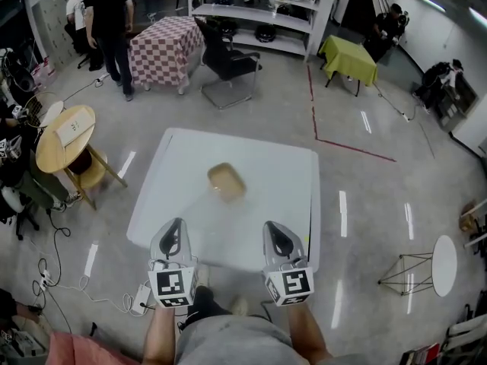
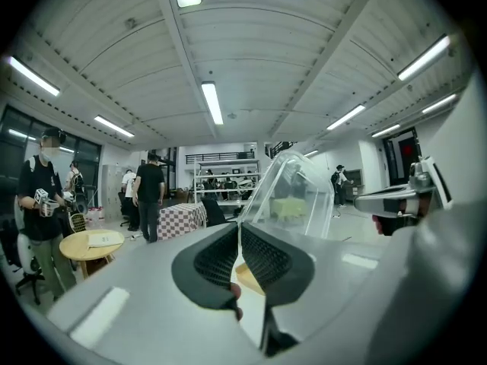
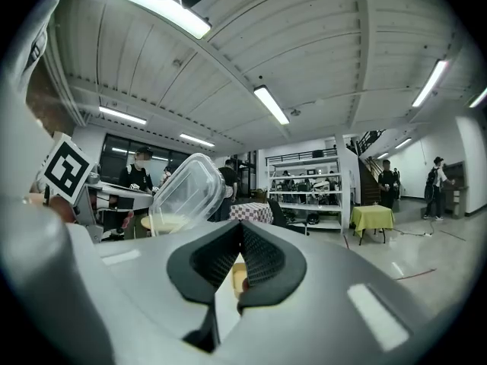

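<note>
Our left hand-held gripper (image 1: 177, 223) and right hand-held gripper (image 1: 273, 226) hover over the worktop (image 1: 293, 175), jaws pressed together and empty. A clear box (image 1: 227, 181) sits well ahead.

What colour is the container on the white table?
Container: translucent beige; best in the head view.

Workshop hall, glossy grey floor (image 1: 365, 204).
White shelving (image 1: 259, 6) stands at the back, a checkered table (image 1: 163, 48) and black chair (image 1: 228, 63) before it, a yellow-green table (image 1: 348, 58) beside them; strip lights (image 2: 213, 101) line the ceiling.
</note>
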`<control>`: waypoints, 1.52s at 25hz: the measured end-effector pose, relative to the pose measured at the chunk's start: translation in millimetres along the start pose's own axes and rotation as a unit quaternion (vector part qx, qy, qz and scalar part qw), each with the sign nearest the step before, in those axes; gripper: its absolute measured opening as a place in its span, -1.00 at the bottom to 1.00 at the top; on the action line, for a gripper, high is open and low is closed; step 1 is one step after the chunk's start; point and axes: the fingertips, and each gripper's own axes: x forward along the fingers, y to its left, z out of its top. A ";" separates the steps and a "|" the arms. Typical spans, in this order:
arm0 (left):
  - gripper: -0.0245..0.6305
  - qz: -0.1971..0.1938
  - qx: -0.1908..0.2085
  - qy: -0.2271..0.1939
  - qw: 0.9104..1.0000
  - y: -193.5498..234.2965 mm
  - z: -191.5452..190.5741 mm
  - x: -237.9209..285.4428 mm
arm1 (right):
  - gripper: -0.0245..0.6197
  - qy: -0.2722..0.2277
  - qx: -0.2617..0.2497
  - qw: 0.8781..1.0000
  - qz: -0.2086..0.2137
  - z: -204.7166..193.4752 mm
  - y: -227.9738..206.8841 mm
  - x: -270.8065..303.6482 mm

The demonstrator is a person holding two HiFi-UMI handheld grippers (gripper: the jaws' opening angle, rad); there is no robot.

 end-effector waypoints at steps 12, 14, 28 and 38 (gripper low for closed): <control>-0.85 0.033 0.005 0.001 0.999 -10.5 -13.1 -48.9 | -0.91 -0.007 -0.005 1.000 -0.001 -7.7 -10.4 -44.9; -0.85 0.034 0.004 0.005 0.999 -14.4 -18.6 -53.6 | -0.91 -0.007 -0.008 1.000 -0.003 -10.3 -13.4 -51.6; -0.85 0.015 0.014 0.012 1.000 -40.0 -22.3 -54.4 | -0.91 -0.003 -0.017 1.000 -0.018 -14.3 -27.9 -73.3; -0.85 0.010 0.014 0.014 1.000 -39.2 -24.6 -51.9 | -0.91 0.008 -0.024 1.000 -0.015 -20.1 -23.2 -70.1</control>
